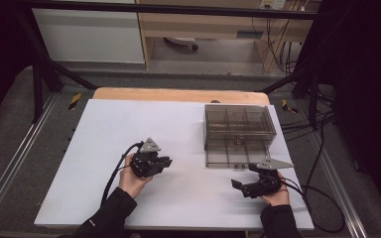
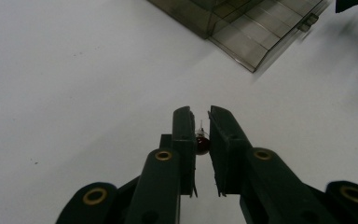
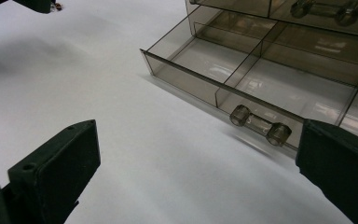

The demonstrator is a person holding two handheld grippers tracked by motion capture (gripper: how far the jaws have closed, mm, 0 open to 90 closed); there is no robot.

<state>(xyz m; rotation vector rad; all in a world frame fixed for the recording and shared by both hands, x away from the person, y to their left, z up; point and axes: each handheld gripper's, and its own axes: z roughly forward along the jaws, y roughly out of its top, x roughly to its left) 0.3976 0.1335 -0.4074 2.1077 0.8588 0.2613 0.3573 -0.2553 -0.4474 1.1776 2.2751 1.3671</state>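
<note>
My left gripper [image 2: 200, 122] is shut on a small dark red bead-like part with thin wire leads [image 2: 202, 143], held between its pads above the white table. In the high view the left gripper [image 1: 164, 162] sits left of centre, pointing right toward a smoky clear drawer box [image 1: 238, 124]. The box's bottom drawer [image 3: 242, 79] stands pulled out, with divided empty compartments and a clear handle [image 3: 260, 125]. My right gripper [image 1: 243, 179] rests open near the drawer's front, and its wide-apart black fingers [image 3: 56, 172] have nothing between them.
The white sheet [image 1: 129, 124] covers a wooden table [image 1: 178, 94]. Black frame bars and cables run along the right side [image 1: 322, 148]. An upper drawer with its own clear handle [image 3: 324, 10] is closed.
</note>
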